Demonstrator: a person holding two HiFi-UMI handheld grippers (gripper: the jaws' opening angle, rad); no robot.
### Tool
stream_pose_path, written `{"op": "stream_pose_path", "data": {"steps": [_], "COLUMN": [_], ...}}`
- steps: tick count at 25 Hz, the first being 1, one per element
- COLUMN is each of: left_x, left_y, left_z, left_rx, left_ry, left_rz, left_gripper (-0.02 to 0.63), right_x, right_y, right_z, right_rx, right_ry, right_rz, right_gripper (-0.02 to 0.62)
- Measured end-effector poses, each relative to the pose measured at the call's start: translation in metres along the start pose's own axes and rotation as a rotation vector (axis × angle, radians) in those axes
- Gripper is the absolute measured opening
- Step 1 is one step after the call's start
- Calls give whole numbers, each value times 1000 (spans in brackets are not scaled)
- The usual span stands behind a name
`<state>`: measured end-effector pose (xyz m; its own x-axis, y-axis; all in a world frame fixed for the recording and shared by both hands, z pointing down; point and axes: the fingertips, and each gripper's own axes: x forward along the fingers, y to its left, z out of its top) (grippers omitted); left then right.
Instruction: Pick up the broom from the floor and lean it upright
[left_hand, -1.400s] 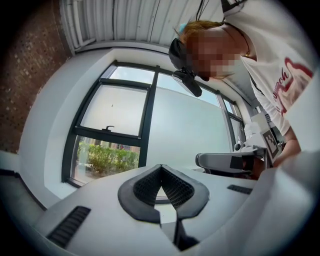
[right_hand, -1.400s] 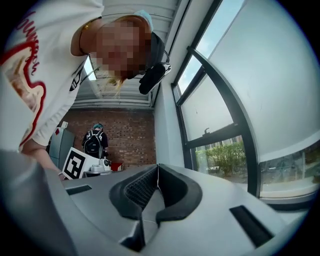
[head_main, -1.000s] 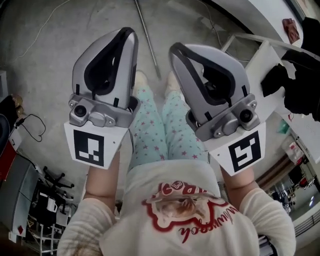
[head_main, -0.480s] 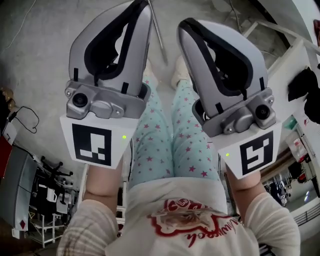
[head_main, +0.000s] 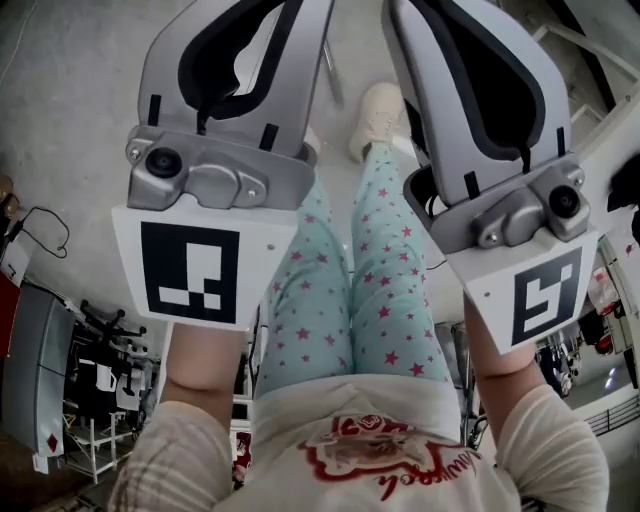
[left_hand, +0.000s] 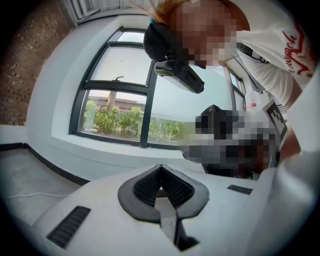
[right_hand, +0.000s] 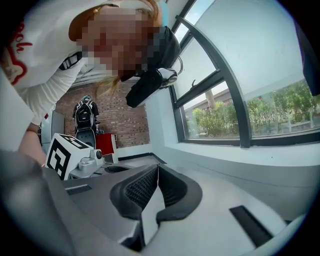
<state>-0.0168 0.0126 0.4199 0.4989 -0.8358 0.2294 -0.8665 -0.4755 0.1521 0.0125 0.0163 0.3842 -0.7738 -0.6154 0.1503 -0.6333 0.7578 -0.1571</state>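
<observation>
The broom shows only as a thin metal handle (head_main: 332, 80) lying on the grey floor beyond the person's shoe (head_main: 378, 105); its head is hidden. Both grippers are held side by side close under the head camera, pointing away over the legs, well apart from the handle. Their tips run out of the top of the head view. In the left gripper view my left gripper (left_hand: 160, 167) has its ribbed pads meeting at the tip with nothing between them. My right gripper (right_hand: 157, 167) is shut and empty too. The left gripper's marker cube (right_hand: 62, 155) sits beside it.
A white table frame (head_main: 600, 60) stands at the right. Black racks and chair bases (head_main: 100, 380) crowd the lower left, with a cable (head_main: 40, 225) on the floor. A window wall (left_hand: 120, 115) lies ahead; a brick wall with a black chair (right_hand: 85, 120) is further off.
Both grippers loom larger in the head view and their tips have slid past the top edge. The handle and shoes have shifted right. The jaws have stayed shut.
</observation>
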Motion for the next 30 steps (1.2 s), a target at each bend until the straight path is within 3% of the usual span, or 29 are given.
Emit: {"op": "stream_pose_path", "data": {"steps": [15, 23, 30], "left_x": [8, 12, 8], "left_y": [9, 6, 5], "left_z": [-110, -126, -157], "left_rx": [-43, -40, -37], "left_ry": [140, 138, 146], "left_rz": [-19, -36, -41], "left_gripper": [17, 17, 17], "right_x": [4, 5, -5], "right_y": [-10, -2, 6], "right_z": [-134, -175, -247], "right_rx": [51, 25, 52], "right_ry": [177, 242, 306], "right_rz": [5, 40, 17], "right_gripper": [25, 25, 25]}}
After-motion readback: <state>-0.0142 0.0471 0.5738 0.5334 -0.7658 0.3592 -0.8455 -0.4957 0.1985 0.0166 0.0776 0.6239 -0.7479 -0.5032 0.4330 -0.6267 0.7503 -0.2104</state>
